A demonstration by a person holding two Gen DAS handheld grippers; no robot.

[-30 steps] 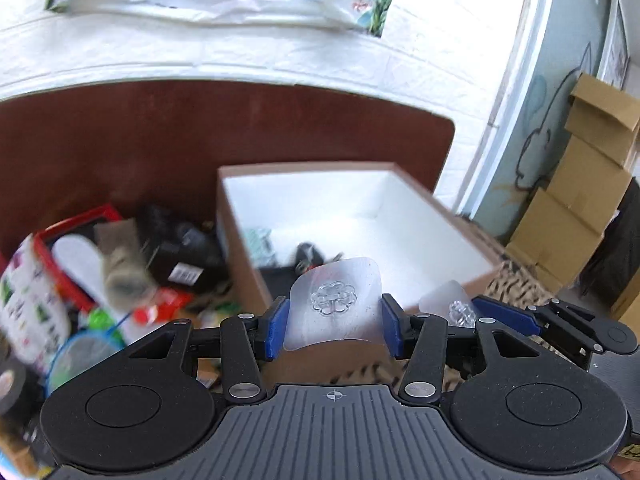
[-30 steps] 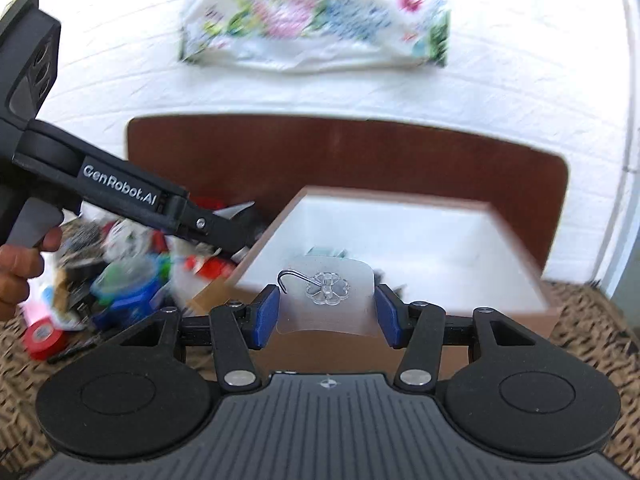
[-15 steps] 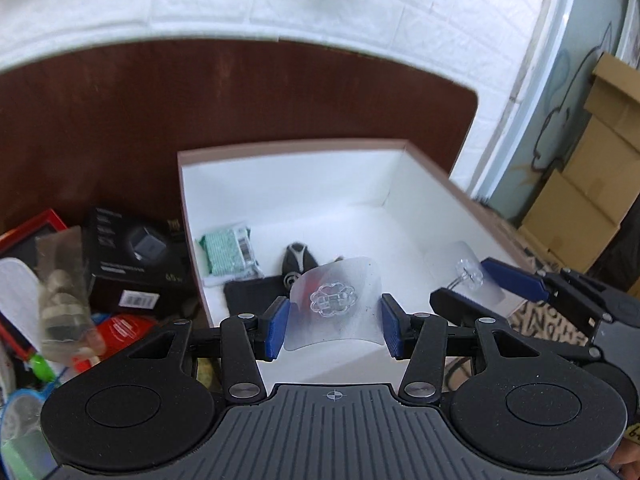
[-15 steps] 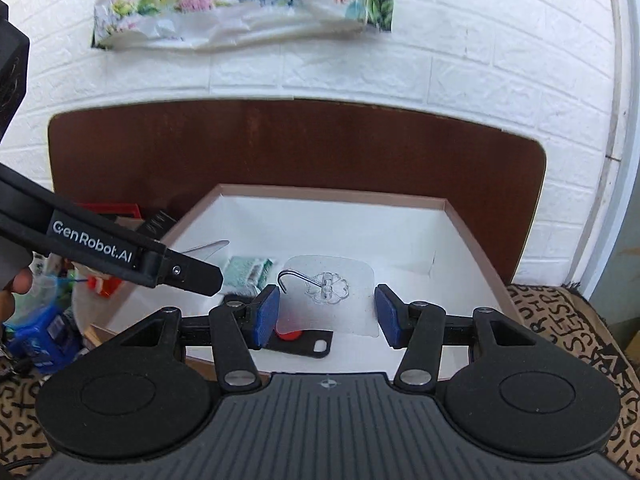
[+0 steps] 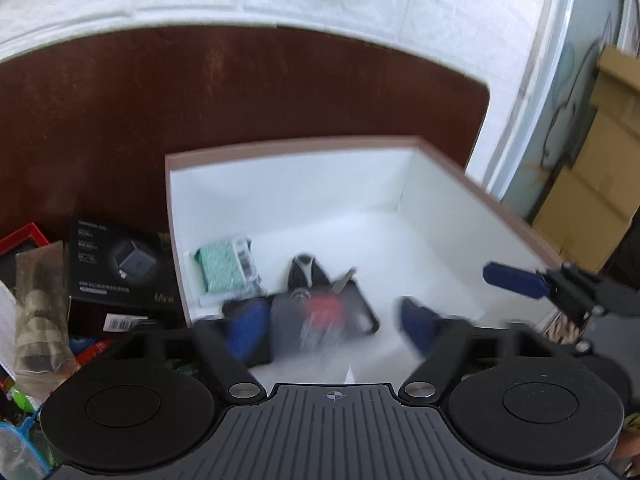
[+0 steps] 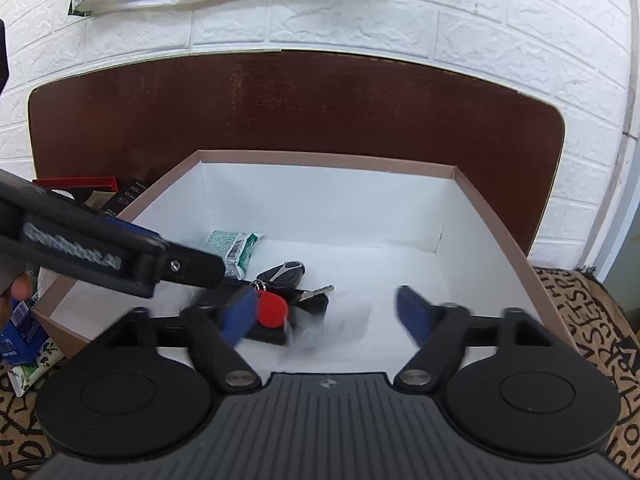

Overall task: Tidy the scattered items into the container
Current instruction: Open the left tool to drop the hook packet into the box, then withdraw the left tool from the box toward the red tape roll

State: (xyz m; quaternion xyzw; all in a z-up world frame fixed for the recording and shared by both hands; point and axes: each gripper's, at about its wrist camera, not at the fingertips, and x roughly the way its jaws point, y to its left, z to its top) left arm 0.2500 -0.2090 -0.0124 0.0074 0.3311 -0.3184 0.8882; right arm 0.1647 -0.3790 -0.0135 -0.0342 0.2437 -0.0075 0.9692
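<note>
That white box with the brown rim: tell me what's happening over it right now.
A person holds two sets of tongs over the white box with the brown rim. The left tongs and the right tongs are both open, gripping nothing. Inside the box lie a green-and-white packet, a black car key fob and a red round tag. A blurred clear piece shows beside them. A black printed carton sits outside, left of the box.

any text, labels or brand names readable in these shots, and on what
Nothing reads cleanly.
Left gripper's black arm: white lettering, motion-blurred, unreadable.
Black cardboard product box with cube picture: white print and barcode sticker, too small.
Green-and-white sealed packet in the white box: barcode and print, too small.
</note>
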